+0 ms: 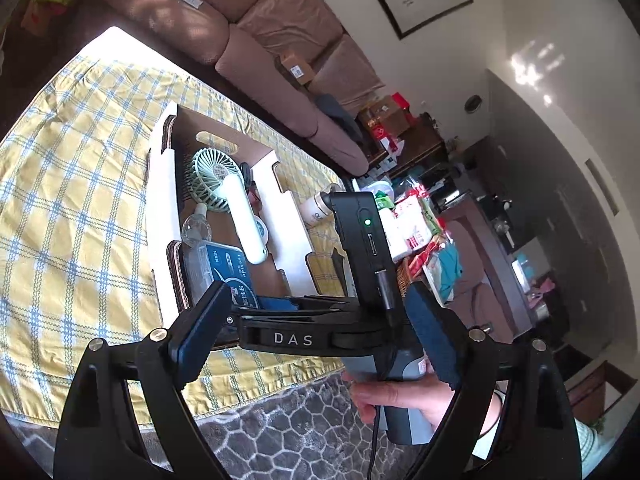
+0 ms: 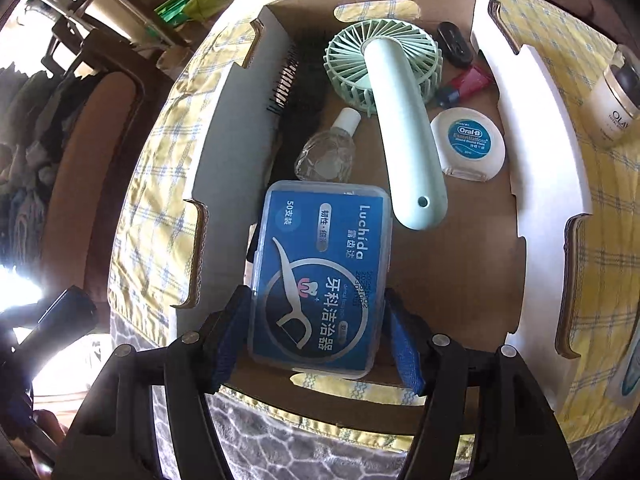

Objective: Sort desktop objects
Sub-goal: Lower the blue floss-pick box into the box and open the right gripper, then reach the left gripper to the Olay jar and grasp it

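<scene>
Landmark: open cardboard tray (image 2: 224, 128) on the worktop, which wears a yellow and blue checked cloth (image 2: 600, 216). Entries run left to right as the right wrist view shows them.

1. Black hairbrush (image 2: 296, 80), lying along the tray's left wall, bristles outward.
2. Small clear bottle (image 2: 326, 156) with white cap, just right of the brush, at the top edge of item 3.
3. Blue floss-pick box (image 2: 320, 280), clear lid, at the tray's near end. Reads "Luchida", with Chinese characters, a drawing of a floss pick and a "50" count mark.
4. Mint-green hand fan (image 2: 400, 120), mid-tray, its handle laid toward the near end and overlapping the box's top right corner.
5. Round white floss case (image 2: 470, 148), just right of the fan handle. Reads "Oral-B Essentialfloss".
6. Red tube (image 2: 466, 84) and black oblong item (image 2: 454, 44), at the tray's far right corner. No legible writing.
7. Cream bottle (image 2: 614, 100), outside the tray's right wall, on the cloth. Reads "OLAY".

Right gripper (image 2: 318, 340): fingers flank the floss-pick box's near end; whether the pads press on it cannot be told.

Left gripper (image 1: 320, 344): fingers well apart, nothing gripped. Through the gap shows the other tool's bar, marked "DAS".
</scene>
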`<control>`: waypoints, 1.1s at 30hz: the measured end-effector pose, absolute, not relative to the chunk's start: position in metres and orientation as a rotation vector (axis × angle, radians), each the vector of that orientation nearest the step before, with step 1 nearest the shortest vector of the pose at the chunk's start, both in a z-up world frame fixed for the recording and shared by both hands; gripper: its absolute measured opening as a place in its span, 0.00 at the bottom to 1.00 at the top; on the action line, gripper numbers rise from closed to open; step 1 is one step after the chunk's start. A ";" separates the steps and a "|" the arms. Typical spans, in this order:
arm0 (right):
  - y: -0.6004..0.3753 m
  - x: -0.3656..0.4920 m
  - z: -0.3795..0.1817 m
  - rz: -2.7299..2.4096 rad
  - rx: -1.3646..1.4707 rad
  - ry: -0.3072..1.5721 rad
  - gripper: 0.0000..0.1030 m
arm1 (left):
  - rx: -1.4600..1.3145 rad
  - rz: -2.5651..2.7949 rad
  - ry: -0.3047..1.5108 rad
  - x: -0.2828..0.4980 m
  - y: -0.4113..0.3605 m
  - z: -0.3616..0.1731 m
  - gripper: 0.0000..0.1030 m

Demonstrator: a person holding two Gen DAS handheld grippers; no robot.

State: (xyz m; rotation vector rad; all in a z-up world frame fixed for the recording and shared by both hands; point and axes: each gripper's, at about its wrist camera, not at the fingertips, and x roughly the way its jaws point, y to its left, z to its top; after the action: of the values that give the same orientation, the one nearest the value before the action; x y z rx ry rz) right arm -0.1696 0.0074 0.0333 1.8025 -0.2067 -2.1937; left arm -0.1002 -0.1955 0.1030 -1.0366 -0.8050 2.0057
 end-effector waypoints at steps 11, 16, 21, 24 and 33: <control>0.033 -0.166 0.071 -2.252 1.695 -0.245 0.69 | -1.009 1.998 -0.845 -0.104 -0.207 0.106 0.90; 0.047 -0.152 0.100 -2.327 1.550 -0.184 0.80 | -1.039 2.018 -0.744 -0.102 -0.184 0.104 1.00; 0.065 -0.139 0.109 -2.388 1.464 -0.101 0.81 | -1.067 2.083 -0.661 -0.101 -0.165 0.096 1.00; 0.076 -0.131 0.107 -2.391 1.426 -0.114 0.92 | -1.125 2.185 -0.525 -0.099 -0.153 0.094 1.00; 0.095 -0.121 0.104 -2.401 1.394 -0.101 1.00 | -1.270 2.361 -0.163 -0.091 -0.125 0.097 1.00</control>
State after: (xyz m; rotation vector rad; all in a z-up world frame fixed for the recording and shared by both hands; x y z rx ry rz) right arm -0.1205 0.0946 0.1045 1.3942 -0.1008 -2.4010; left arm -0.0915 -0.1253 0.0966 -1.2697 -0.1630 2.3610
